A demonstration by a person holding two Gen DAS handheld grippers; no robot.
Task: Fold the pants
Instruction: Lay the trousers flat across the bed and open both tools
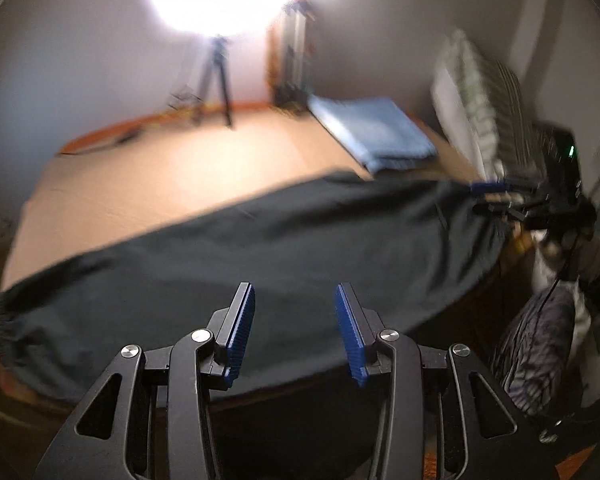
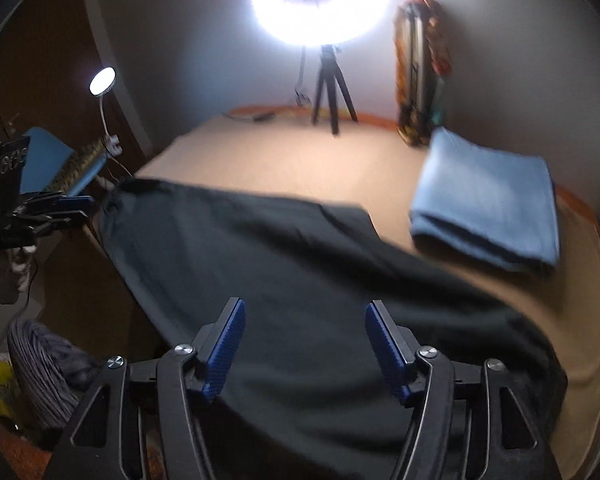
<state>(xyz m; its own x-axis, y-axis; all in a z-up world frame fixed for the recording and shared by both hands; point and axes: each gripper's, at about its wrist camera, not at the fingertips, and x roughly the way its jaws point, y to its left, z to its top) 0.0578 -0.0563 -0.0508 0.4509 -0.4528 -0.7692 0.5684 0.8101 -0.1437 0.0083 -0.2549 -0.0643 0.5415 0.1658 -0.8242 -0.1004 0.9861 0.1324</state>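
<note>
Left gripper [image 1: 295, 328] released, blue pads spread wide, nothing between them, poised over the near edge of the black pants [image 1: 260, 248]. Right gripper [image 2: 305, 344] likewise released, pads apart, over the near edge of the same garment.

Pants lying spread flat across the tan bed [image 2: 284, 160], long axis running side to side, near edge draping off the bed's front. Elastic waistband bunched at far left in the left wrist view. In that view, right gripper's closeness to the cloth's right end too blurred to call.

Folded blue towel [image 2: 488, 196] on the bed just beyond the pants, apart from them. Ring light [image 2: 320, 0] on a tripod [image 2: 332, 92] at the far wall, blown out. Small round lamp [image 2: 103, 81] off to the left side. Both views motion-blurred.
</note>
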